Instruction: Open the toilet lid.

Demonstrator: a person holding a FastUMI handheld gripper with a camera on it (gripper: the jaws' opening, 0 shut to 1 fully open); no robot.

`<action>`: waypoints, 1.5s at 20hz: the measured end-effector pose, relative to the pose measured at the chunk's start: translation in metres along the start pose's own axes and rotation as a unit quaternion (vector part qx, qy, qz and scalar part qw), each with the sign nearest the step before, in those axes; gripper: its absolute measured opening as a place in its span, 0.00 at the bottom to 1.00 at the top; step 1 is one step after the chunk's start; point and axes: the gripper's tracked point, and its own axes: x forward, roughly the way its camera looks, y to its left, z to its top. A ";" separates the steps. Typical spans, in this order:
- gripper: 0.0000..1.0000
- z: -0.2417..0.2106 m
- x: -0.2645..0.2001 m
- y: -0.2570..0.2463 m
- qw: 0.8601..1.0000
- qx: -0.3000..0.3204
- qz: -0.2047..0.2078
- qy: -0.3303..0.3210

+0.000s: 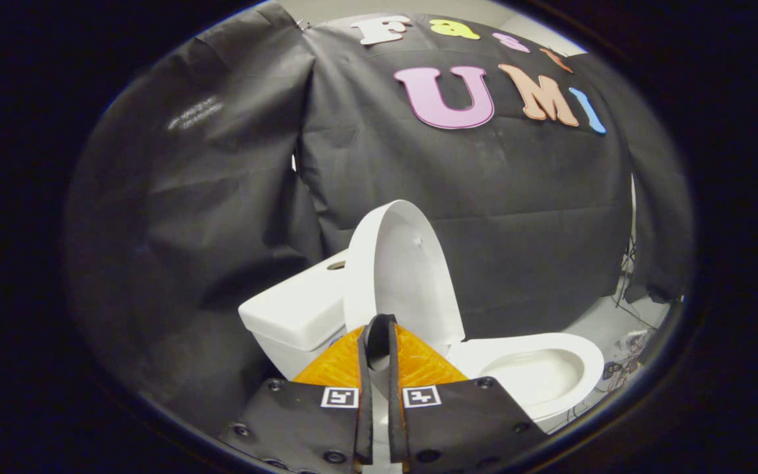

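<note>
Lid [402, 270] stands raised, near upright, its long axis running up and down, tilted slightly back toward the tank [300, 309], its inner face turned toward the bowl [537, 372]. Its lower edge sits just beyond the fingertips, rising above them. The gripper [379, 329] has its fingers drawn close, tips nearly meeting with a narrow slit between; whether they pinch the lid's lower edge I cannot tell. The open bowl and seat lie to the right of the fingers. Cables [622, 359] trail on the floor beyond the bowl
</note>
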 end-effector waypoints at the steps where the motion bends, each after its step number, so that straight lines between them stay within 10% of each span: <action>1: 0.10 -0.001 -0.001 0.004 1.000 0.000 0.010 -0.001; 6: 0.20 -0.009 0.005 0.016 0.999 0.009 0.034 0.015; 17: 0.99 -0.030 0.002 0.040 0.994 -0.010 0.094 0.053; 30: 0.99 -0.013 -0.055 0.020 0.995 -0.003 0.101 0.020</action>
